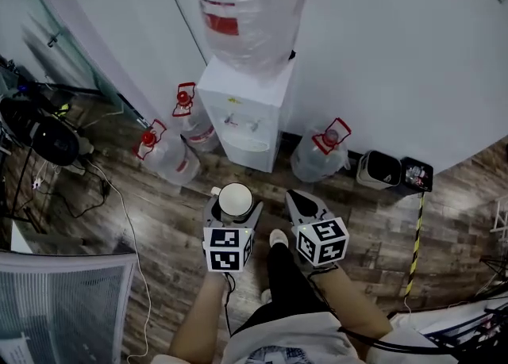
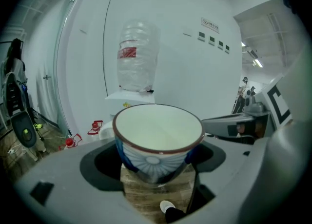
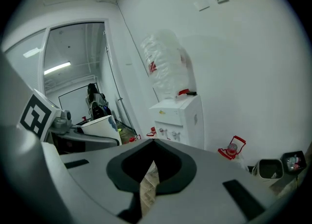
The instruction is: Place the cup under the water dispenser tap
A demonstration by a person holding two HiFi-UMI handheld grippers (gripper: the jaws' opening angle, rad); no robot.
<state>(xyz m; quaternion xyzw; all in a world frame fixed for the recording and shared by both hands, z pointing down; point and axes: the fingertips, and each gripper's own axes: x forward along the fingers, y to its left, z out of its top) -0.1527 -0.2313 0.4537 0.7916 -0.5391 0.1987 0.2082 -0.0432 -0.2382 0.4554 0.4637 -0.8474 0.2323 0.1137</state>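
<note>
Left claw (image 1: 235, 210) clamps 1 cup (image 2: 158, 137); right claw (image 1: 298, 198) closed together, empty. 1 water dispenser (image 1: 242, 116), 3 floor bottles (image 1: 321, 155).

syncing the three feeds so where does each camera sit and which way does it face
Head view: on the person's head, facing steeply down at the white water dispenser with clear bottle, left gripper and right gripper; forearms and a white shoe show.
Left gripper view: rides the left gripper, looking along its fingers shut on the blue-and-white ceramic cup, dispenser beyond.
Right gripper view: rides the right gripper, looking past its shut, empty fingers toward the dispenser.
Shared: both gripper views show the dispenser and the other gripper.
</note>
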